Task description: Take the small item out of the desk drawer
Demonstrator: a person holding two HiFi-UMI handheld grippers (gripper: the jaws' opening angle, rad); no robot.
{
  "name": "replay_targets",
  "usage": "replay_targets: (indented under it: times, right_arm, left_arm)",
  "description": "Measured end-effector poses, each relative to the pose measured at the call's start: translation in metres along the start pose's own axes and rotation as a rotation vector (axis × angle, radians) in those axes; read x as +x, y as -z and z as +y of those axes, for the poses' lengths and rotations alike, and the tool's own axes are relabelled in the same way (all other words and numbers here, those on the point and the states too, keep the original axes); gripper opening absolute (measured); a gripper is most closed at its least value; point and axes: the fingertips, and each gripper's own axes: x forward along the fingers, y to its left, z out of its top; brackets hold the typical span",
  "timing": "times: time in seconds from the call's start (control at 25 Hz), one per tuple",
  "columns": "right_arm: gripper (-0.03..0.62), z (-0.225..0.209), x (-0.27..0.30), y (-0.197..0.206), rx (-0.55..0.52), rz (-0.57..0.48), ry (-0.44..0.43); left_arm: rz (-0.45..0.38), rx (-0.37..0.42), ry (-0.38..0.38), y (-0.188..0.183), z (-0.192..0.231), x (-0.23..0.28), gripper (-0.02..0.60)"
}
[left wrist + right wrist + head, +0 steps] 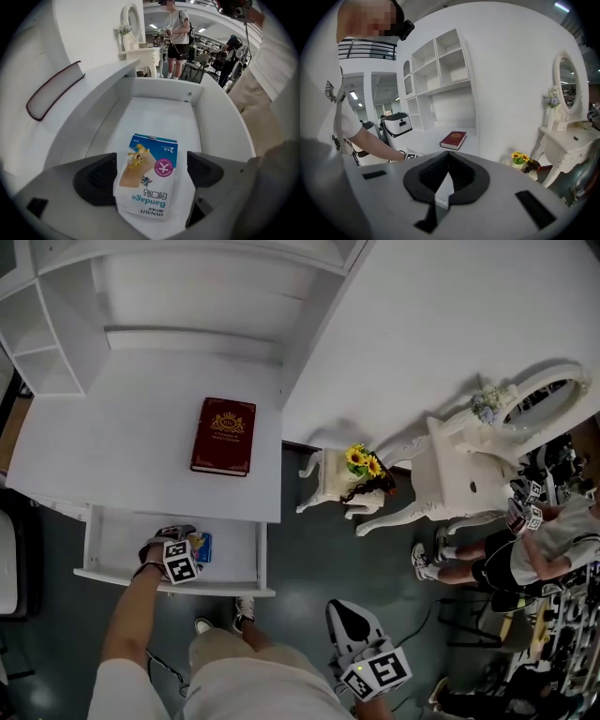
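The desk drawer [232, 561] stands pulled out, and a small blue-and-white bandage packet [147, 180] lies flat on its white floor near the front. In the head view the packet [202, 546] shows just beside my left gripper [174, 555], which reaches down into the drawer. In the left gripper view, my left gripper [151, 174] is open with the packet between its dark pads; the left pad sits at the packet's edge and a gap shows on the right. My right gripper [446, 180] is shut and holds nothing, low by my right side [364, 652].
A dark red book [224, 435] lies on the white desk top [112, 446] above the drawer. White shelves [56, 324] rise behind it. To the right are a small stool with sunflowers [364, 461], a white vanity with an oval mirror [544, 395], and a standing person [525, 554].
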Motion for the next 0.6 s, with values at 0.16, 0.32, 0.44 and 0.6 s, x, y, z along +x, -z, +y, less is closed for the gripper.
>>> replay_targets:
  times: [0.16,0.32,0.44,0.6]
  right_arm:
    - [0.009,0.001,-0.005,-0.003,-0.009,-0.002,0.027]
    - [0.009,0.001,-0.007,-0.006,-0.01,-0.005,0.04]
    - [0.009,0.003,-0.007,-0.006,-0.006,-0.005,0.045]
    - [0.009,0.003,-0.002,-0.008,-0.006,-0.001,0.037]
  left_arm:
    - [0.04,0.038,0.056,0.0,-0.005,0.014,0.479]
    - [0.091,0.065,0.08,0.009,-0.001,0.02,0.479]
    - [0.101,0.043,0.095,0.016,-0.002,0.022,0.479]
    - [0.107,0.05,0.112,0.014,-0.003,0.024,0.48]
